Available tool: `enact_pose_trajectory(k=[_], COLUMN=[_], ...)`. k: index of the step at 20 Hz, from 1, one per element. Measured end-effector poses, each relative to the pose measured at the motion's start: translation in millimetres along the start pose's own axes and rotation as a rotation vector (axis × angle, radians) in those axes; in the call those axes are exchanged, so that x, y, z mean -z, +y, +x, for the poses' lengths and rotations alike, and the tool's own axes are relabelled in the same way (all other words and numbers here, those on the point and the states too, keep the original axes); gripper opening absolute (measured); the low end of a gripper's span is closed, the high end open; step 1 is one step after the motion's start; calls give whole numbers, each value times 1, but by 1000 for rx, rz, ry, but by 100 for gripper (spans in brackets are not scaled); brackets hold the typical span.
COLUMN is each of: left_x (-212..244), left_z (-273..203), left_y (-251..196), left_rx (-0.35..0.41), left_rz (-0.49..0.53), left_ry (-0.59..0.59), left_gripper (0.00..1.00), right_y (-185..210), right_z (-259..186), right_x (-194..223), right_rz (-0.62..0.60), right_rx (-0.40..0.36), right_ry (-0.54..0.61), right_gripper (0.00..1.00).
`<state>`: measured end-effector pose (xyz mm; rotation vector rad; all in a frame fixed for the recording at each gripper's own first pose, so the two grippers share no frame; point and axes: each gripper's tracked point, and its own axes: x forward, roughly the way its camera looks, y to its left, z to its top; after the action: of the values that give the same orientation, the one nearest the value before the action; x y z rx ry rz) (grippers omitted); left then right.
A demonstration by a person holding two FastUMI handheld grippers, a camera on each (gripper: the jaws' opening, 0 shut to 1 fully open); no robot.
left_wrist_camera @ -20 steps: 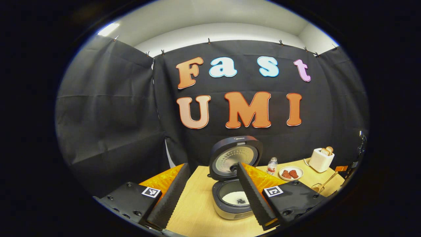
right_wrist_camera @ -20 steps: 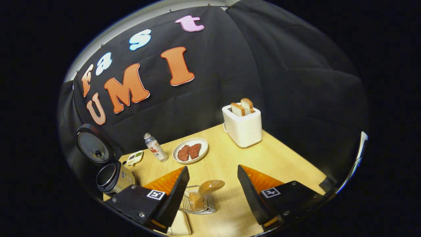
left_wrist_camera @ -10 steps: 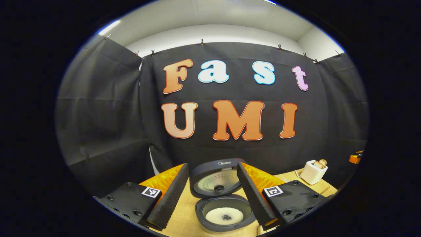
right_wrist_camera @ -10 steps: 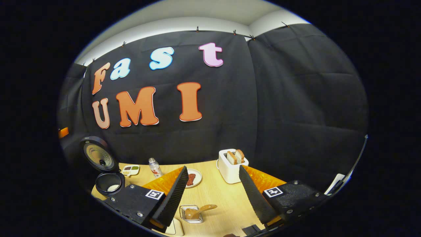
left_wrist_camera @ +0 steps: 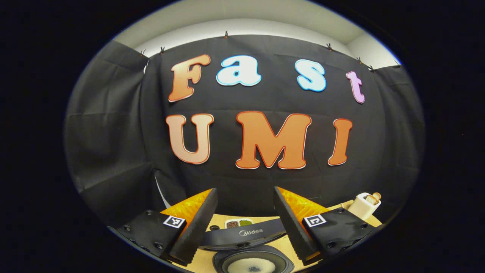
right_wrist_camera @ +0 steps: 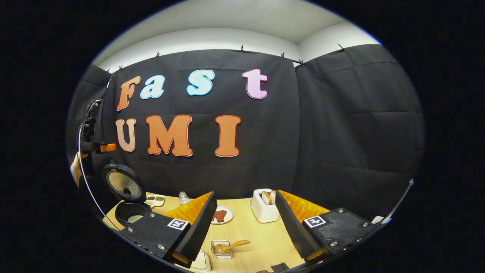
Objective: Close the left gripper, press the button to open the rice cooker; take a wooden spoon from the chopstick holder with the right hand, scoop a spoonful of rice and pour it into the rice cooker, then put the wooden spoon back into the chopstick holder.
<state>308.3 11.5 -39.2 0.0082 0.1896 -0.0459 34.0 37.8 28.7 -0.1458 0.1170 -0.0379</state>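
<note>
The rice cooker (left_wrist_camera: 252,261) stands with its lid up, just below my open left gripper (left_wrist_camera: 244,189); white rice with a dark speck lies in its pot. In the right gripper view the same cooker (right_wrist_camera: 130,212) is at the far left, its lid (right_wrist_camera: 124,184) upright. The wooden spoon (right_wrist_camera: 237,243) leans in the small wire chopstick holder (right_wrist_camera: 221,253) on the table, low between the fingers of my open right gripper (right_wrist_camera: 245,192) and well beyond them. Nothing is held in either gripper.
On the wooden table (right_wrist_camera: 250,231) stand a white toaster (right_wrist_camera: 264,206) with bread, a plate of red meat (right_wrist_camera: 221,215), a small bottle (right_wrist_camera: 183,197) and a divided dish (right_wrist_camera: 154,200). A hand (right_wrist_camera: 77,170) is above the cooker.
Both grippers have lifted and tilted up. The right one drew away from the spoon and holder, which now look smaller. The left one moved over the cooker.
</note>
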Motion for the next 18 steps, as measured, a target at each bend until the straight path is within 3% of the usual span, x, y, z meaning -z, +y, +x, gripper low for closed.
enact_pose_trajectory(k=[3,4,5,6,7,13,15,18], left_x=[28,38,44,50,57,73,80,96], left_z=[32,37,40,42,41,16,-1,-30], left_y=[7,6,4,3,5,-4,-7,-19], left_rx=[-22,-22,-15,-7,-4,37,35,39], left_rz=[23,36,40,36,31,-21,-36,-28], left_ry=[75,99,109,118,124,122,109,117], left_gripper=[98,99,96,99,95,99,96,99], right_y=[-5,-2,-4,-4,-4,-9,-3,8], right_z=[-6,-11,-11,-12,-13,-9,-9,-11], right_x=[2,10,10,12,14,19,19,23], right_rz=[0,-5,-5,-1,6,9,7,12], right_rx=[16,24,29,34,34,26,7,-43], right_ry=[9,7,4,9,15,20,19,17], right_gripper=[95,100,95,95,95,95,95,95])
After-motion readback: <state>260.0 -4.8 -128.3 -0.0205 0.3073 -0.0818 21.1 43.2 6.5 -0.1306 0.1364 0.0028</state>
